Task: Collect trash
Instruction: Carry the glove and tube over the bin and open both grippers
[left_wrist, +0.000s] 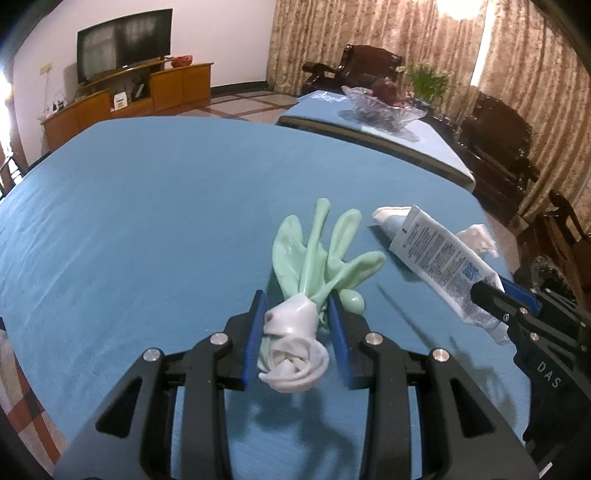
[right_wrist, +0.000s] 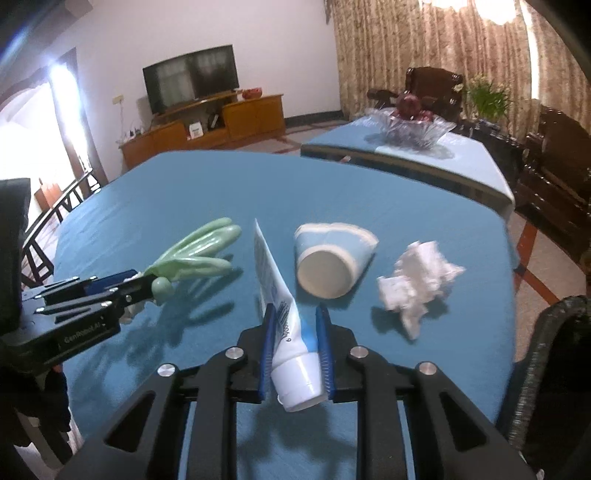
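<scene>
My left gripper (left_wrist: 297, 303) is shut on a pale green rubber glove (left_wrist: 325, 247) at its rolled white cuff and holds it above the blue tablecloth (left_wrist: 147, 221). The glove (right_wrist: 195, 254) and left gripper (right_wrist: 153, 286) also show at the left of the right wrist view. My right gripper (right_wrist: 295, 314) is shut on a white and blue tube (right_wrist: 284, 321) near its cap end, lifted off the table. The tube (left_wrist: 439, 262) and right gripper (left_wrist: 487, 291) show at the right of the left wrist view. A tipped paper cup (right_wrist: 332, 258) and a crumpled white tissue (right_wrist: 417, 284) lie on the cloth.
A second blue-covered table (right_wrist: 472, 162) behind carries a glass fruit bowl (right_wrist: 410, 129). Dark wooden chairs (right_wrist: 554, 170) stand at the right by the curtains. A dark woven basket edge (right_wrist: 554, 369) sits at the lower right. A TV cabinet (right_wrist: 207, 129) stands by the far wall.
</scene>
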